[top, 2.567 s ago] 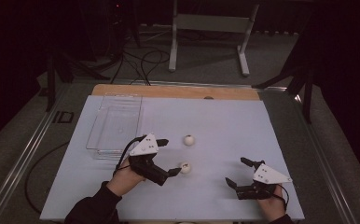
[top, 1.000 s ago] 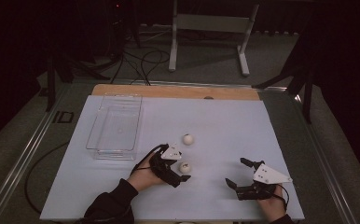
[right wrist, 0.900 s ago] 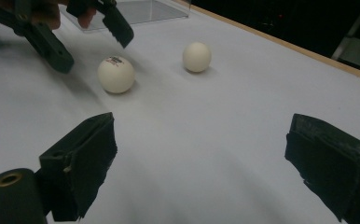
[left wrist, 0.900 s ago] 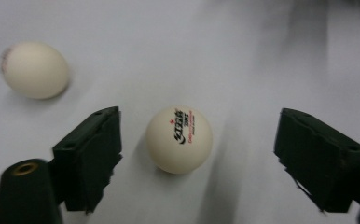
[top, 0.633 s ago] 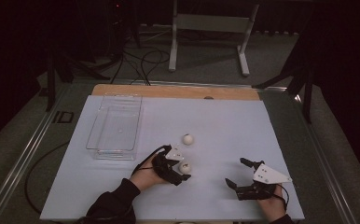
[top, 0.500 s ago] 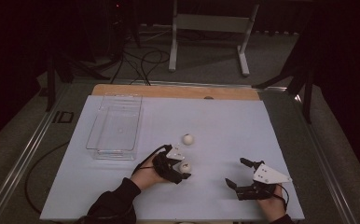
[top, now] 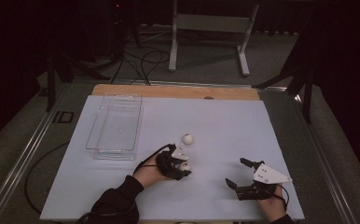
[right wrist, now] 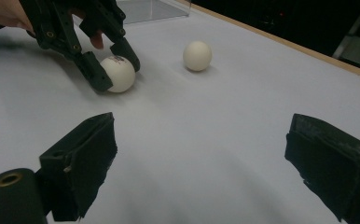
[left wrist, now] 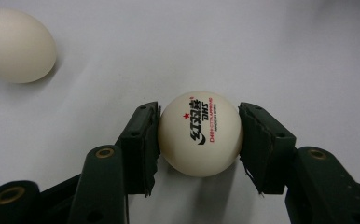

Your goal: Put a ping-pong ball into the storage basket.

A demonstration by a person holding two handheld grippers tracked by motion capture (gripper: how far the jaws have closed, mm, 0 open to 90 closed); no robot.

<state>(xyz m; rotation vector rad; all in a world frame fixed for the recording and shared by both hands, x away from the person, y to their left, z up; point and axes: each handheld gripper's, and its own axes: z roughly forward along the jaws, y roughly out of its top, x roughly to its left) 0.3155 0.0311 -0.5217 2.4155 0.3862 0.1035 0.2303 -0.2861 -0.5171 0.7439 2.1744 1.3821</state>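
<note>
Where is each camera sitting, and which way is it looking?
High view: sits above the person's side, looking forward and down on the white table; both forearms, the left gripper and right gripper show.
Left gripper view: rides on the left gripper, looking along its jaws, which press on the printed ball.
Right gripper view: rides on the right gripper, looking low across the table between its open jaws.
Shared: all three show the printed ball and the plain ball.

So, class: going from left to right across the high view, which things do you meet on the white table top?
Clear plastic tray → left gripper shut on the printed ball → right gripper, jaws open.
</note>
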